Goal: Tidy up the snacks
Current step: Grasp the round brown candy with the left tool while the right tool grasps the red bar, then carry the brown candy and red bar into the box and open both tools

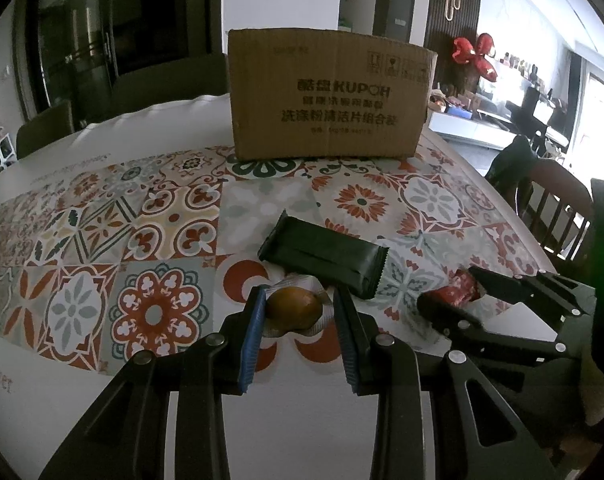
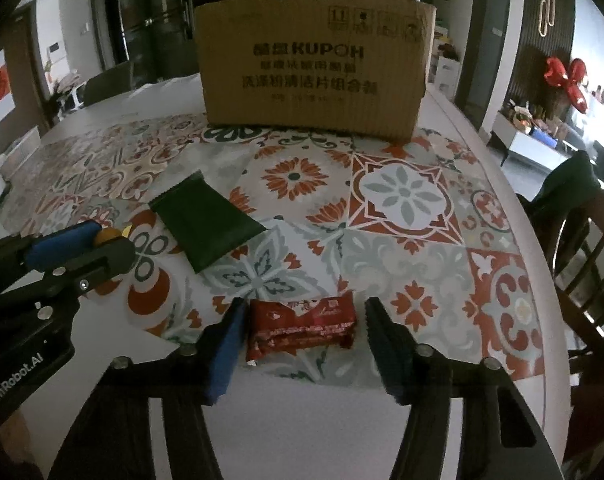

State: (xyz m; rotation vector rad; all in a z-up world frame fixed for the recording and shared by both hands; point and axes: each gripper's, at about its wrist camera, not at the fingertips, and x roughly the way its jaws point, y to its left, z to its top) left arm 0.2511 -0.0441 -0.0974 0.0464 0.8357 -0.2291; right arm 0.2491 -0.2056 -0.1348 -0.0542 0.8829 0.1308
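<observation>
Left wrist view: the left tool [image 1: 298, 312] sits low at 6 o'clock, its two pads closed against the sides of a clear-wrapped brown snack [image 1: 293, 309], which lies on the tiled surface [image 1: 162, 216]. A dark green packet [image 1: 322, 258] lies just beyond it toward 12 o'clock, and a cardboard box [image 1: 328, 96] stands well behind at 12 o'clock. At 3 o'clock the right tool [image 1: 468, 292] reaches in around a red packet [image 1: 460, 292]. Right wrist view: the right tool [image 2: 302, 320] has its pads spread, with the red packet [image 2: 302, 326] lying flat between them; the left pad is just beside the wrapper, the right pad stands apart, so nothing is pinched yet. The green packet [image 2: 206, 220] lies toward 10 o'clock, the left tool [image 2: 98, 240] at 9 o'clock, and the box [image 2: 314, 64] at 12 o'clock. The step in hand appears to be picking up two snacks at once. Next, the right tool likely needs to close squarely on the red packet, then both lift and carry toward the box, whose open top cannot be seen from here.
</observation>
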